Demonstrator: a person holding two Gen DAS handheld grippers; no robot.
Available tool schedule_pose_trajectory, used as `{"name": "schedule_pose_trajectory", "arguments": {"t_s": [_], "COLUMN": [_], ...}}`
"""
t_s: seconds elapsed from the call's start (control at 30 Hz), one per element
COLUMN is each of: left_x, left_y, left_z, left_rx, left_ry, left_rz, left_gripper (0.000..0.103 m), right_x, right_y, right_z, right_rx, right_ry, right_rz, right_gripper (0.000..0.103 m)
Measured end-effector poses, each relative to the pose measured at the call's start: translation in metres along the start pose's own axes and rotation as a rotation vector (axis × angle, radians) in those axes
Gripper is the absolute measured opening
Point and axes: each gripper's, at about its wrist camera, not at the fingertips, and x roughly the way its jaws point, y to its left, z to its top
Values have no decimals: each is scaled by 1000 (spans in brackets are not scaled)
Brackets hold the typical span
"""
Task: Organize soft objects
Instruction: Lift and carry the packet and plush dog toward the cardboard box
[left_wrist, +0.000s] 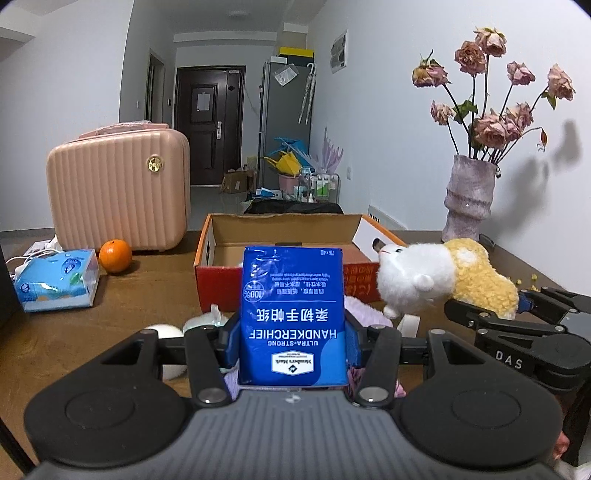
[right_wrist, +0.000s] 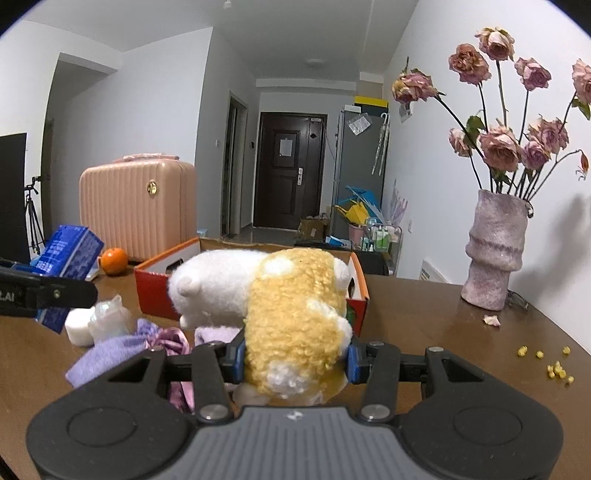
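1. White walls (left_wrist: 388, 110) and ceiling – evenly lit.
2. Dark door (right_wrist: 288, 166) ends the far hallway; grey fridge (left_wrist: 284, 122) right of it.
3. Brown table (right_wrist: 424, 332) near – vase (right_wrist: 495, 251) at its far right, suitcase (left_wrist: 118, 192) left.

- The blue handkerchief pack (left_wrist: 292, 317), seen upside down, reads "ULTRA-STRONG HANDKERCHIEF", "Member's Mark", "100%" and Chinese characters.
- The right gripper (left_wrist: 517, 306) arm carries "DAS".
- The left gripper (right_wrist: 74, 291) arm shows "LAI".
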Motion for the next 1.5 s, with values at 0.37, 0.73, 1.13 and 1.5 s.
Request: {"name": "schedule_pose_trajectory", "arguments": {"t_s": [0.37, 0.73, 1.13, 1.5], "left_x": [17, 48, 87, 134], "left_y": [7, 19, 26, 29], "left_z": [23, 47, 72, 84], "left_rx": [-32, -87, -119, -126], "left_ry": [-39, -55, -64, -36], "left_rz": [5, 17, 32, 44], "left_gripper": [52, 52, 52, 52], "right_x": [26, 60, 104, 151], "right_y": [7, 0, -11, -16], "right_z": [19, 41, 59, 68], "right_rx": [22, 63, 89, 90], "right_ry": [-45, -80, -86, -70], "right_rz": [18, 11, -2, -9], "right_gripper": [47, 47, 47, 47]}}
